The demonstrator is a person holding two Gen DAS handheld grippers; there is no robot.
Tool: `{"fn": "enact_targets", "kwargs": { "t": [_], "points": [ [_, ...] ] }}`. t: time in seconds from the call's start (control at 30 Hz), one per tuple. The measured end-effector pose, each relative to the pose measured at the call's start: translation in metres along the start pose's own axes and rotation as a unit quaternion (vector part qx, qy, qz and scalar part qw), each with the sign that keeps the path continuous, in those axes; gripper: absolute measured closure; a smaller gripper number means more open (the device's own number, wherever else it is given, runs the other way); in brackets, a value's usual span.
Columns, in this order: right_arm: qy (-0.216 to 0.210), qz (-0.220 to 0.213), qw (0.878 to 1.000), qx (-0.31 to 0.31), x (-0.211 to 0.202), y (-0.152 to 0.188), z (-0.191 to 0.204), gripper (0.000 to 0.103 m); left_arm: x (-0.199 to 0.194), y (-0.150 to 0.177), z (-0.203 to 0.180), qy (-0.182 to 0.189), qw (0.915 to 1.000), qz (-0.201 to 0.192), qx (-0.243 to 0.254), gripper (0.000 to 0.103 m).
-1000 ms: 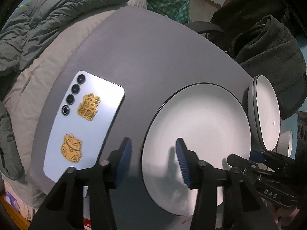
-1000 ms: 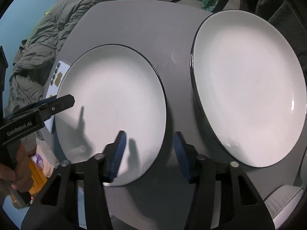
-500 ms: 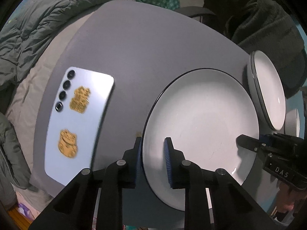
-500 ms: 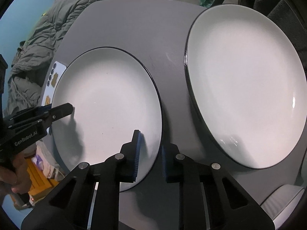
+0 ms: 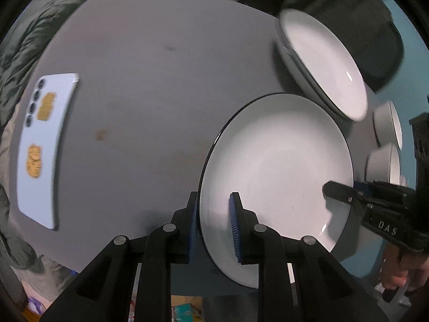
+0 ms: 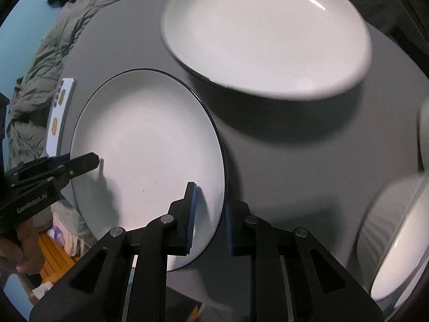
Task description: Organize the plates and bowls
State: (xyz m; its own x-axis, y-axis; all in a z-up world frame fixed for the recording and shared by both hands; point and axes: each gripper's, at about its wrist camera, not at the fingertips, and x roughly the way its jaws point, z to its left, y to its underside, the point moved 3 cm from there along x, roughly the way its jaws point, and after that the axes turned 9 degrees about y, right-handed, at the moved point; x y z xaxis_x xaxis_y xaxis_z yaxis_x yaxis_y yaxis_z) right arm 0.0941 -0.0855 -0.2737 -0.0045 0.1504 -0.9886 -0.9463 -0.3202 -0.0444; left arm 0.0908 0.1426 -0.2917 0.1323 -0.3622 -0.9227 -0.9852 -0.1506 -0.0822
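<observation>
A white plate with a dark rim [image 5: 281,161] is held above the grey table [image 5: 147,67]. My left gripper [image 5: 213,222] is shut on its left rim. My right gripper [image 6: 210,214] is shut on its right rim, and the plate shows in the right wrist view [image 6: 147,147] too. The right gripper also shows in the left wrist view [image 5: 348,196], the left gripper in the right wrist view [image 6: 80,163]. A second white plate [image 5: 324,61] lies behind it on the table [image 6: 268,35]. Two small white bowls [image 5: 388,126] [image 5: 383,166] stand at the right.
A phone with gold stickers [image 5: 40,147] lies at the table's left edge [image 6: 60,112]. Grey bedding [image 5: 16,40] is behind and left of the table. A dark garment on a chair [image 5: 362,13] is behind the plates. A ribbed white bowl [image 6: 396,236] stands near right.
Both grippers closed on the near plate's rim and lifted it off the table, tilting it. The views swung so the second plate and the bowls came closer.
</observation>
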Motion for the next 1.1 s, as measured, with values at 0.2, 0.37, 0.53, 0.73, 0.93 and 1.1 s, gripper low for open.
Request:
{"fn": "enact_targets", "kwargs": {
  "t": [0.2, 0.37, 0.53, 0.73, 0.93, 1.1],
  "points": [
    [0.006, -0.006, 0.999, 0.052, -0.007, 0.025, -0.033, 0.085, 0.012, 0.003, -0.027, 0.017, 0.9991, 0.021, 0.034, 0.082],
    [0.007, -0.014, 0.997, 0.079, -0.012, 0.038, -0.052, 0.085, 0.014, -0.003, -0.037, 0.016, 0.9985, 0.026, 0.045, 0.082],
    [0.010, -0.027, 0.996, 0.084, -0.015, 0.041, -0.048, 0.085, 0.007, -0.004, -0.032, 0.015, 0.9981, 0.025, 0.054, 0.082],
    [0.002, -0.031, 0.995, 0.092, -0.022, 0.041, -0.048, 0.085, -0.001, 0.010, -0.049, 0.017, 0.9985, 0.023, 0.046, 0.082],
    [-0.002, -0.036, 0.994, 0.100, -0.035, 0.043, -0.059, 0.085, -0.015, 0.005, -0.054, 0.017, 0.9982, 0.017, 0.056, 0.082],
    [0.001, -0.043, 0.994, 0.102, -0.047, 0.035, -0.066, 0.085, -0.025, -0.011, -0.059, 0.022, 0.9983, 0.007, 0.053, 0.082]
  ]
}}
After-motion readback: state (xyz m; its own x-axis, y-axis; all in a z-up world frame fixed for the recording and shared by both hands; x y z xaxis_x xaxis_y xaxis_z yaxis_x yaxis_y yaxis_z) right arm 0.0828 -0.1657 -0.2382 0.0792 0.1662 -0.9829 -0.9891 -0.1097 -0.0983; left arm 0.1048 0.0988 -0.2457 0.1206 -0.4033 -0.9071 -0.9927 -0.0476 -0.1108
